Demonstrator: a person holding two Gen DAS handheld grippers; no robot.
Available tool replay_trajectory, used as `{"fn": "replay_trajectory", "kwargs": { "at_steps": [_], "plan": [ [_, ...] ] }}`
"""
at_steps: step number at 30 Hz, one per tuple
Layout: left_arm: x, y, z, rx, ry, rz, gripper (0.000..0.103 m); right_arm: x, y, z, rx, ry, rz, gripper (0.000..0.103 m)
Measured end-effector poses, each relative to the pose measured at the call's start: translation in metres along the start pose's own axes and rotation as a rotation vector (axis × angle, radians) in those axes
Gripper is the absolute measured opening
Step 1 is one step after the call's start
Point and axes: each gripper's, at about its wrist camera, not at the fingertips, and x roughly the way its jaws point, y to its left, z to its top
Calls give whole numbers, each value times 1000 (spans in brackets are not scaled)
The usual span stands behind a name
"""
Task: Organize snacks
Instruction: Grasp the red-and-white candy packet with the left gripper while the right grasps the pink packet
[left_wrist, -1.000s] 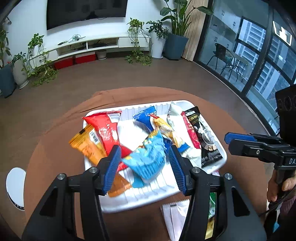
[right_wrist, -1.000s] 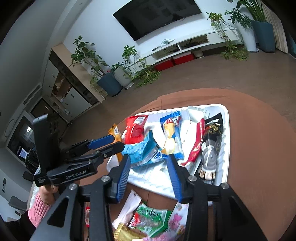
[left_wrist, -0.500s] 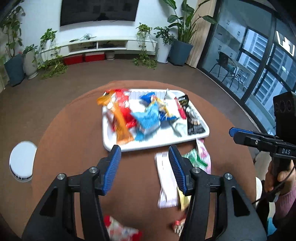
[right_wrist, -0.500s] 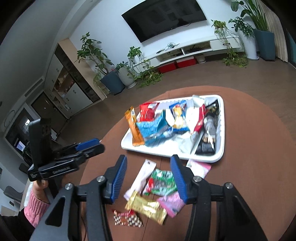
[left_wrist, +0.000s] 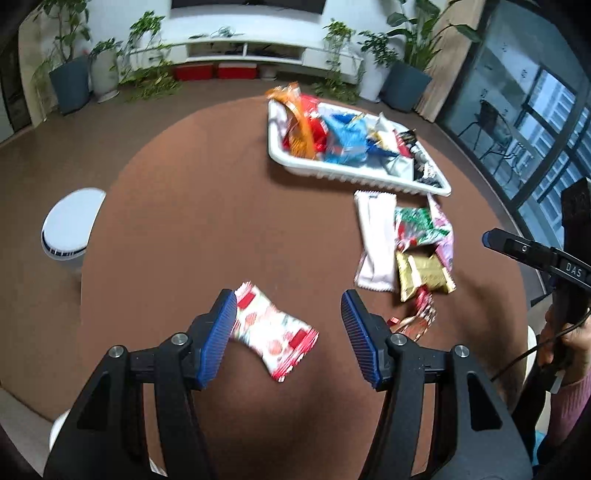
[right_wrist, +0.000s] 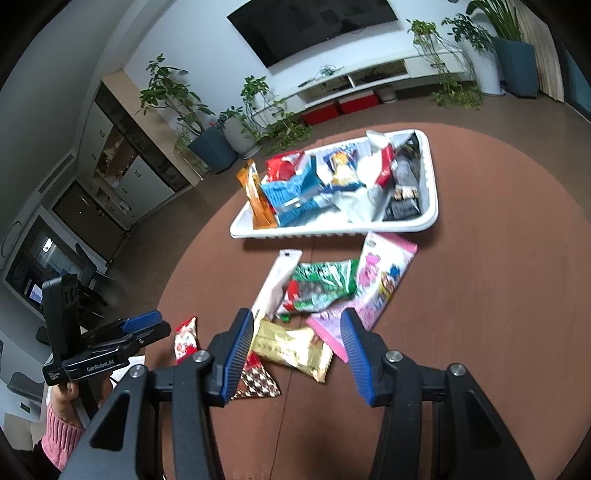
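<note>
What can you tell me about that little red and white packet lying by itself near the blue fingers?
The red-and-white snack packet is a small, crinkly, glossy pouch printed with red round shapes, ends crimped. It lies flat and askew on the brown table, apart from the other snacks, between the open left gripper fingers; whether they touch it is unclear.

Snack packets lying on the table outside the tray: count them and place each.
6: white packet, green packet and pink packet before the tray; gold packet and checkered packet nearer; red-and-white packet between the left gripper's fingers. Overlaps may hide more.
</note>
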Motion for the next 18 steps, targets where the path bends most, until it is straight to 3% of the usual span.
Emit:
{"fn": "replay_trajectory", "kwargs": {
  "at_steps": [18],
  "plan": [
    [28, 8, -3, -112, 112, 59, 62, 2, -5, -13, 13, 9, -14, 56]
  ]
}}
